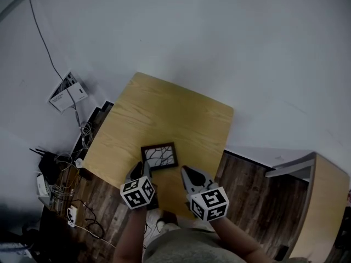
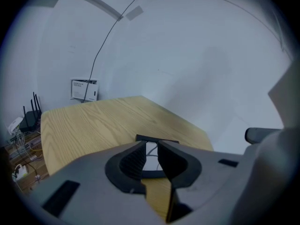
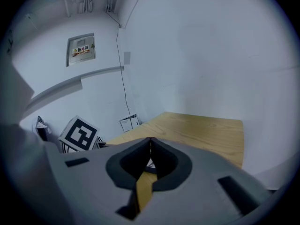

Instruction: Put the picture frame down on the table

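A small dark picture frame point(image 1: 159, 156) with a branch drawing lies flat near the front edge of the light wooden table point(image 1: 164, 111). My left gripper point(image 1: 138, 170) hovers at the frame's near left corner. In the left gripper view its jaws point(image 2: 150, 146) stand a narrow gap apart, and the frame point(image 2: 157, 139) shows through that gap, lying on the table point(image 2: 93, 123) beyond them. My right gripper point(image 1: 187, 174) hangs just right of the frame. Its tips point(image 3: 150, 140) meet with nothing held, above the table point(image 3: 201, 130).
Left of the table, a tangle of cables and a router point(image 1: 55, 166) lie on the dark wood floor. A white box point(image 1: 67, 92) leans at the wall. A wooden cabinet point(image 1: 326, 196) stands at the right. The table's far half is bare wood.
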